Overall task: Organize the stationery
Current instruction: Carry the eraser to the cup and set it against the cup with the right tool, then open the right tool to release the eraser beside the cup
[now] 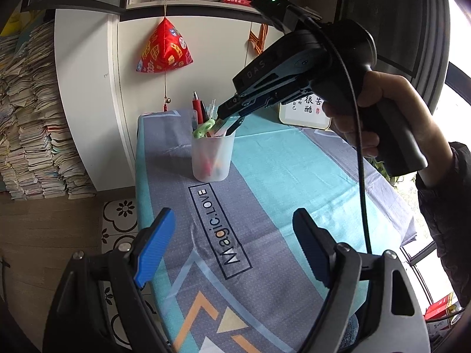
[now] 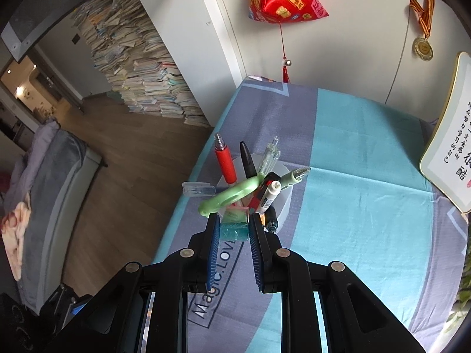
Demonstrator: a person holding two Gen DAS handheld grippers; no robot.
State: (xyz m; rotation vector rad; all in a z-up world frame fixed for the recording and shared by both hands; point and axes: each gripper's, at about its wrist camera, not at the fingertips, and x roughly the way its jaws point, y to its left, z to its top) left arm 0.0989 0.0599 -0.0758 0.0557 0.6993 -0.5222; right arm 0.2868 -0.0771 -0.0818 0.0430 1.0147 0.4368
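Observation:
A translucent white cup (image 1: 212, 158) stands on the patterned tablecloth (image 1: 294, 176), holding several pens, green-handled scissors (image 1: 204, 128) and a red pen (image 1: 195, 107). My right gripper (image 1: 226, 123) hangs tilted down over the cup's mouth, shut on a small green-and-teal eraser-like block (image 2: 234, 229) between its blue pads. In the right wrist view the block sits just above the scissors (image 2: 232, 195) and the cup's rim (image 2: 284, 203). My left gripper (image 1: 234, 217) stays open and holds nothing, low over the near cloth, well short of the cup.
A framed calligraphy plaque (image 1: 304, 113) leans at the table's back right. A red pyramid ornament (image 1: 164, 48) and a medal (image 2: 423, 47) hang on the white cabinet behind. The table's left edge drops to the floor, where tall book stacks (image 1: 32, 117) stand.

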